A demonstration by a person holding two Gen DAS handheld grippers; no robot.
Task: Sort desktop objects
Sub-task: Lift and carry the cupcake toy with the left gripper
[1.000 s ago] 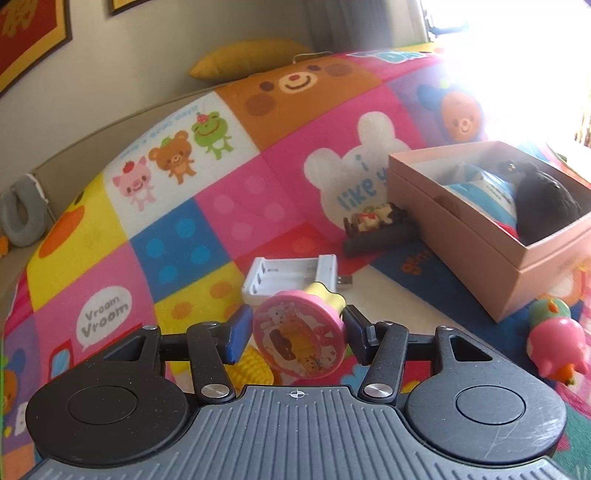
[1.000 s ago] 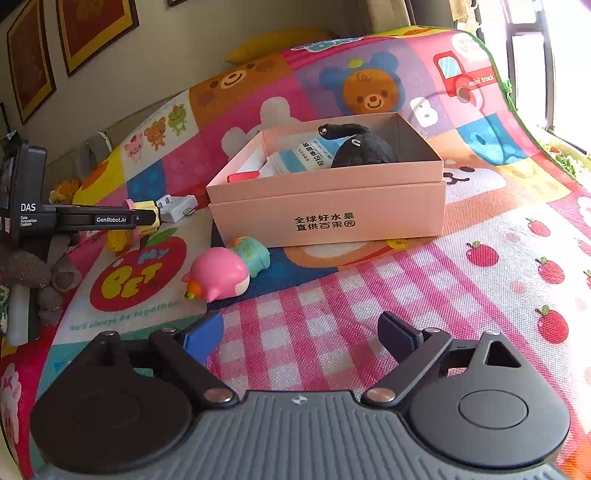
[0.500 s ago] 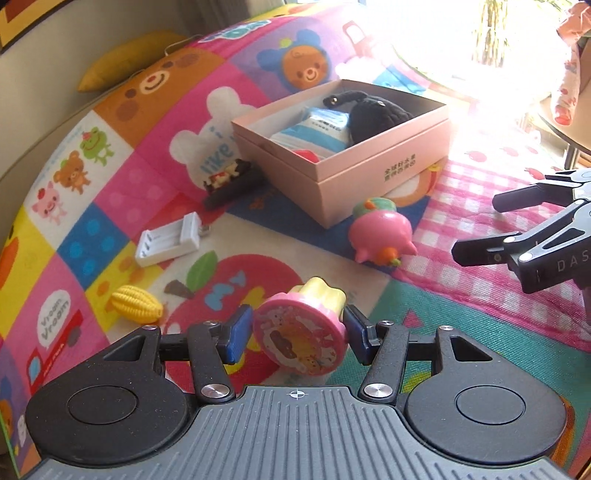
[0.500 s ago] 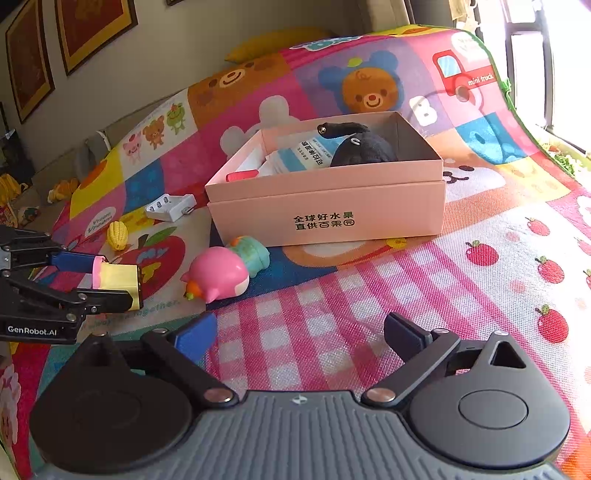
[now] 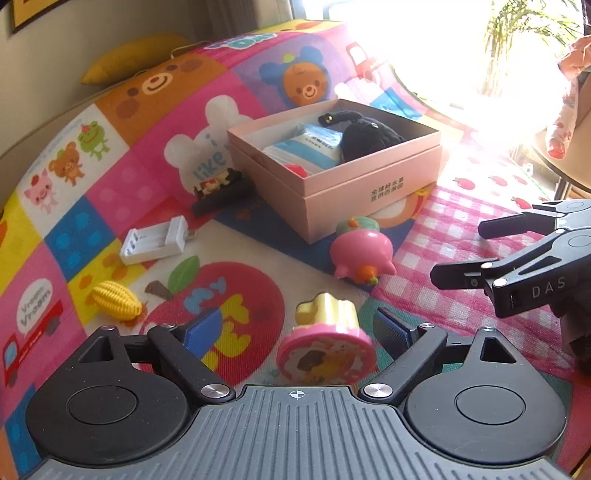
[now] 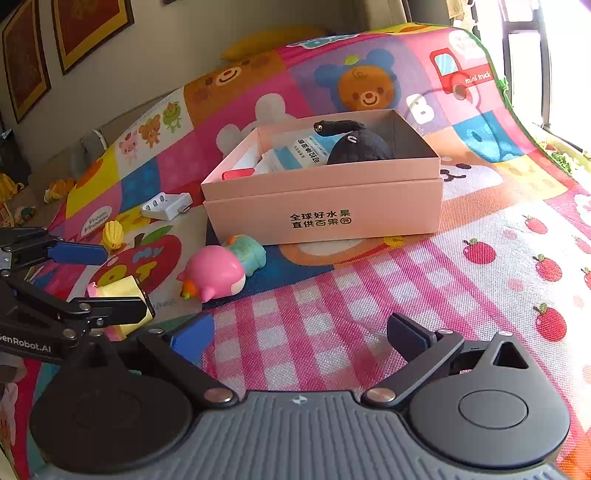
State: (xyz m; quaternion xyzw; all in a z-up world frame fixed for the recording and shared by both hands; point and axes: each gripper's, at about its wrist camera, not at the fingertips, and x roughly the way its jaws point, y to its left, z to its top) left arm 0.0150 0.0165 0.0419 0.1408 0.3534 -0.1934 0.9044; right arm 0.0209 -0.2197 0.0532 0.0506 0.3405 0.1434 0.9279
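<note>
My left gripper (image 5: 297,328) is open. The pink and yellow stamp toy (image 5: 327,347) lies loose between its fingers, touching neither; it shows in the right wrist view (image 6: 122,299) too. My right gripper (image 6: 299,332) is open and empty above the checked part of the mat. The pink box (image 5: 369,177) holds a black plush (image 5: 369,134) and a blue-white pack (image 5: 306,151). A pink pig toy (image 5: 360,256), a green toy (image 6: 247,251), a yellow corn (image 5: 114,304), a white battery charger (image 5: 155,242) and a dark block toy (image 5: 221,190) lie on the mat.
The colourful play mat (image 6: 406,280) covers the surface and curves up at the back. A yellow cushion (image 5: 133,55) lies behind it. My right gripper shows at the right of the left wrist view (image 5: 480,254). A wall with framed pictures (image 6: 85,29) stands behind.
My left gripper has opened and let go of the stamp toy, which now sits loose between the fingers. It swung right and back from the charger. The right gripper stayed put.
</note>
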